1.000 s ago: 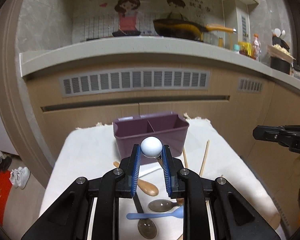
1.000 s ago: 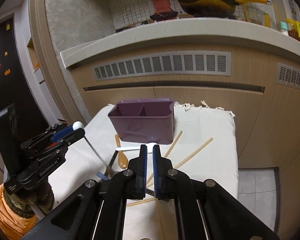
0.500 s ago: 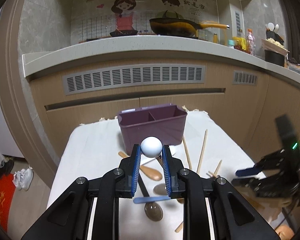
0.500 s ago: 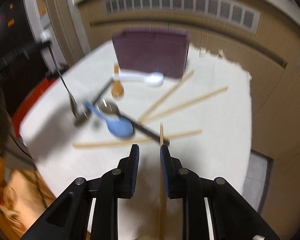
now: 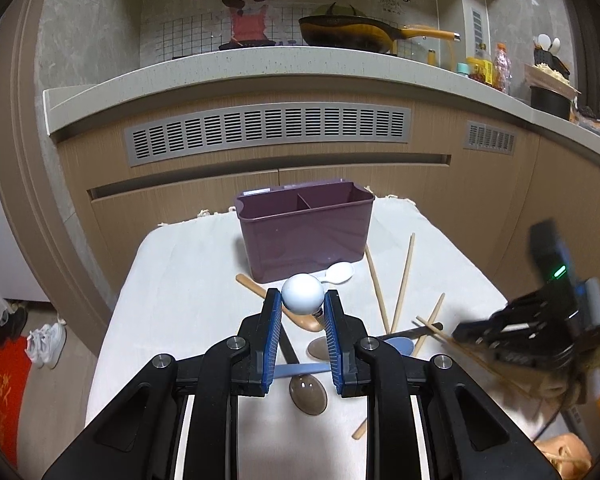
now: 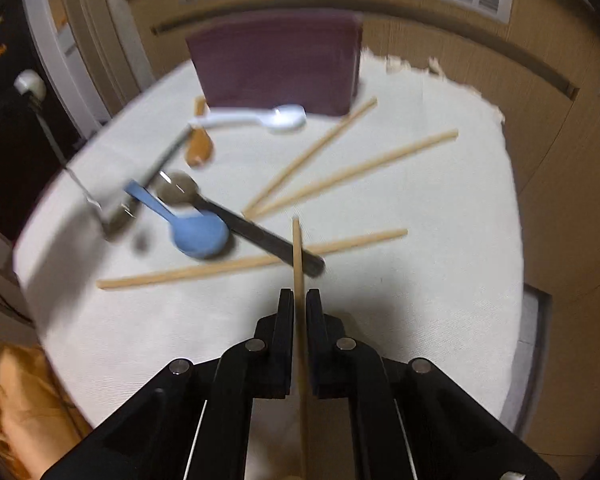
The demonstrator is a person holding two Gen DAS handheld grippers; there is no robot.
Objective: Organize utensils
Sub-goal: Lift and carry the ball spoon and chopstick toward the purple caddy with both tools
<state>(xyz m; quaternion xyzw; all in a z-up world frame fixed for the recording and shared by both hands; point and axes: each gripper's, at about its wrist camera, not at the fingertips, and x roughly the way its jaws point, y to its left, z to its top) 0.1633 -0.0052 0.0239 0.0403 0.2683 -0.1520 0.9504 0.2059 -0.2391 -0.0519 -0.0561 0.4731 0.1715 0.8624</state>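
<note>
Purple caddy point(image 5: 306, 232) sits at the far middle of the cloth-covered worktop point(image 5: 180, 280), open top, two compartments side by side, both look empty from the left view. Right tool point(image 6: 298, 306) is pinched narrow on a chopstick point(image 6: 297, 252), long axis running straight ahead along the fingers, tip pointing toward the caddy, which lies ahead and slightly left, well apart. Left tool point(image 5: 303, 310) is clamped on a white ball-ended utensil point(image 5: 302, 294), its thin stem hanging down; caddy lies dead ahead of it and looks nearer to this arm. Loose on the cloth between tools and caddy: white spoon point(image 6: 260, 118) touching the caddy front, wooden spoon point(image 5: 284, 304), blue spoon point(image 6: 192, 230), dark spoons, more chopsticks point(image 6: 352, 170) fanned right. Space above the caddy is open; the chopstick probably needs tipping upright before drop-in. Worktop edge is close under the right tool.
</note>
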